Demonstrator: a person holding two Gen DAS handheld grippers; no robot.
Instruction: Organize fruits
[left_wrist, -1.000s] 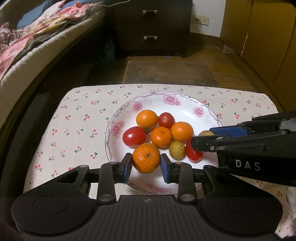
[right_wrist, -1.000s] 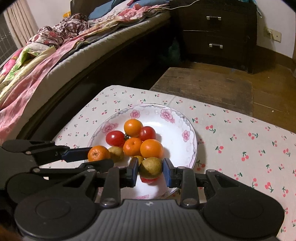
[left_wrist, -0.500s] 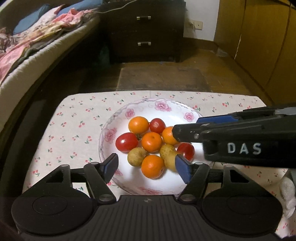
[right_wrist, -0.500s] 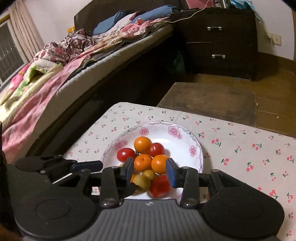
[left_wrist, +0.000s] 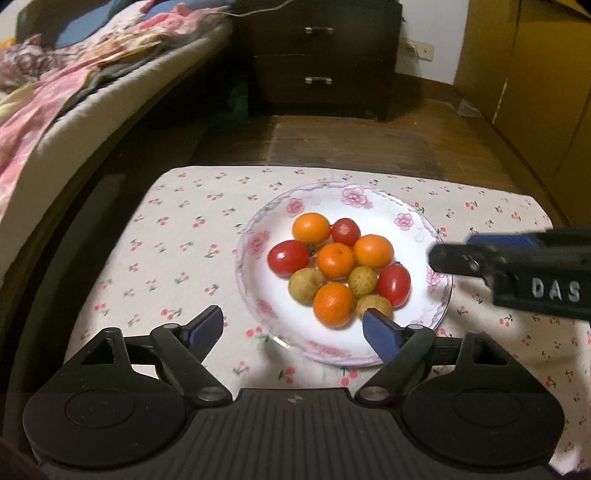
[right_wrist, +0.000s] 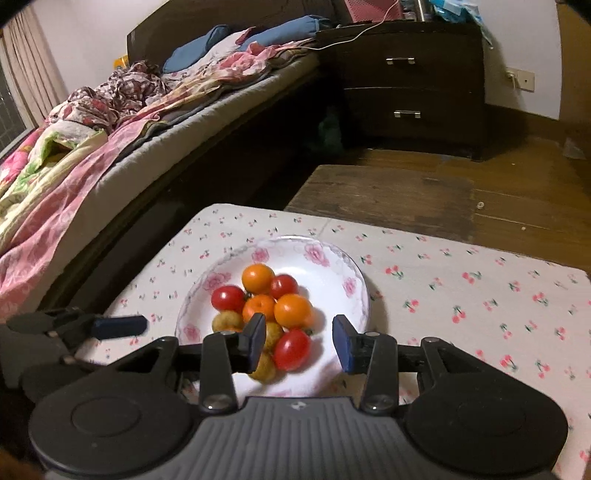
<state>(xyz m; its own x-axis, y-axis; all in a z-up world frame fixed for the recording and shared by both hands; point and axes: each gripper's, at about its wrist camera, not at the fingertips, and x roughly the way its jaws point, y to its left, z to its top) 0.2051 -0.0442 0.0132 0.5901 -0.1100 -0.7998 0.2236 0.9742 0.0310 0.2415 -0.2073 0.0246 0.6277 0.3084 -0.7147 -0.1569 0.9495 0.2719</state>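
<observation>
We look past a bed (right_wrist: 110, 147) heaped with floral quilts and a dark two-drawer nightstand (right_wrist: 402, 81) to the wooden floor (right_wrist: 517, 192). Nearer lies a cherry-print cloth (left_wrist: 177, 236) over a low table, and on it a white plate (left_wrist: 369, 206) with pink roses on its rim.

All the fruit sits on the plate in one touching cluster: four mandarins (left_wrist: 335, 260), three red cherry tomatoes (left_wrist: 288, 257) and three small yellowish-brown fruits (left_wrist: 306, 285) we cannot name surely.

Our left gripper (left_wrist: 295, 328) hovers over the plate's near rim, jaws opening wide with nothing between them. Our right gripper (right_wrist: 299, 341) stands part open and empty; its left finger hides part of the near fruit, which is blurred. In the left view it cuts across the plate's right edge.
</observation>
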